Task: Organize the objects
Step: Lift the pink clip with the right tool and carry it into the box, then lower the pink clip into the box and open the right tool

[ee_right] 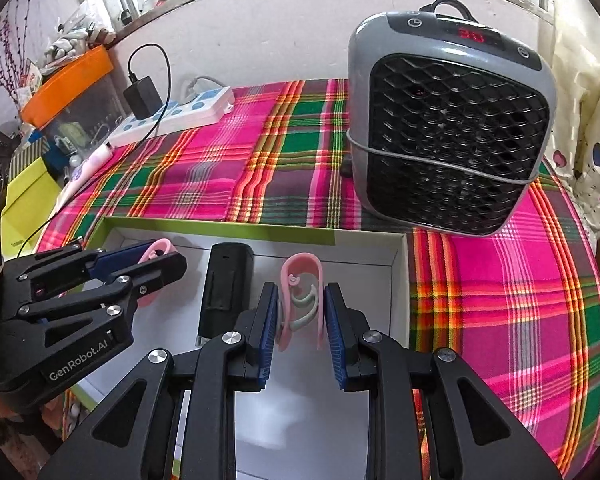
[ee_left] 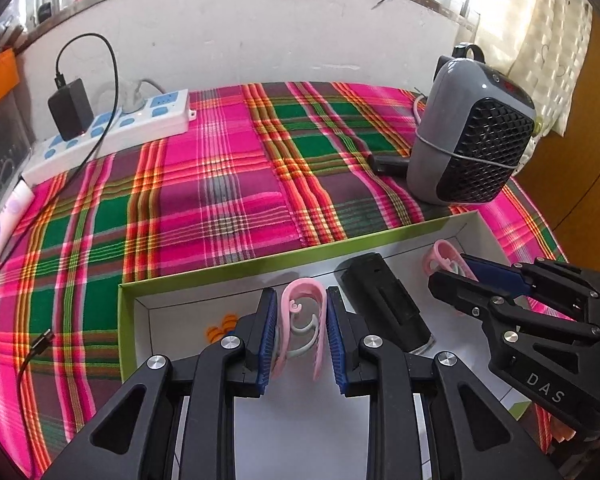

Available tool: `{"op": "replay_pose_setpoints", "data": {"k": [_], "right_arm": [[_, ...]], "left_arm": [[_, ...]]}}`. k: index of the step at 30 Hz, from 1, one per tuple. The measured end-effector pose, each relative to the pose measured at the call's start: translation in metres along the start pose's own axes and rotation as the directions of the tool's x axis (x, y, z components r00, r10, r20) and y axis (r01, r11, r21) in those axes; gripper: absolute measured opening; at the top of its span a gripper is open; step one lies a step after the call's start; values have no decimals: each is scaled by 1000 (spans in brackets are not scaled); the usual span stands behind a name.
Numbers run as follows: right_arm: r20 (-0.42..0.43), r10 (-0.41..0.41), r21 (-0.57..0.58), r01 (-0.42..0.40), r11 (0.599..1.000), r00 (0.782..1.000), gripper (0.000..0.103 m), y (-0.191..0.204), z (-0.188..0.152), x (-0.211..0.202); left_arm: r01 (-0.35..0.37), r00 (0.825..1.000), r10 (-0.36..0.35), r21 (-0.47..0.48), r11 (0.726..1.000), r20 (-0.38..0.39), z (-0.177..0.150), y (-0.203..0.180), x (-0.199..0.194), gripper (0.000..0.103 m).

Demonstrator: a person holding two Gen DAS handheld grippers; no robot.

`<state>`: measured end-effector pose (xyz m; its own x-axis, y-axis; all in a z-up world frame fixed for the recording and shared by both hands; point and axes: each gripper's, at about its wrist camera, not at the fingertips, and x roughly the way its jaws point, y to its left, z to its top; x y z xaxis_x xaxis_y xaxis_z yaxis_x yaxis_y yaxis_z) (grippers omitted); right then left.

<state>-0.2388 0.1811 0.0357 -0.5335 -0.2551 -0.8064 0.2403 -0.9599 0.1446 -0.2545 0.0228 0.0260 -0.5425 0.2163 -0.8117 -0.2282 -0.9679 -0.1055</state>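
Left wrist view: left gripper (ee_left: 302, 330) squeezing a pink clip (ee_left: 300, 320) over the box (ee_left: 204, 280), right gripper (ee_right: 302, 320) pinching another pink clip (ee_right: 302, 300), ready for dropping inside.

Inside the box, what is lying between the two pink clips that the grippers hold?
A black rectangular device lies flat on the box floor, between the left gripper's clip and the right gripper's clip. Both views show it.

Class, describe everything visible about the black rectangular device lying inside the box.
The black rectangular plastic device lies flat on the white floor of the green-rimmed cardboard box, lengthwise toward the far wall. Its matte top has a recessed slot and a small hole; its near end looks lighter. It sits between two pink clips, apparently touching neither gripper.
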Motion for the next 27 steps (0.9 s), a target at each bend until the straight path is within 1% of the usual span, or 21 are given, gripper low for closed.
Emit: {"op": "replay_pose_setpoints", "data": {"k": [7,27], "right_arm": [[-13,-3,2,3,1000,1000,25,0,1,6],[-4,-17,-4,17,1000,1000,25,2,1,9]], "left_arm": [[1,1000,-2,-10,1000,-11,1,0,6,22],[5,1000,-6,-11,1000,-18,1,0,10,23]]}}
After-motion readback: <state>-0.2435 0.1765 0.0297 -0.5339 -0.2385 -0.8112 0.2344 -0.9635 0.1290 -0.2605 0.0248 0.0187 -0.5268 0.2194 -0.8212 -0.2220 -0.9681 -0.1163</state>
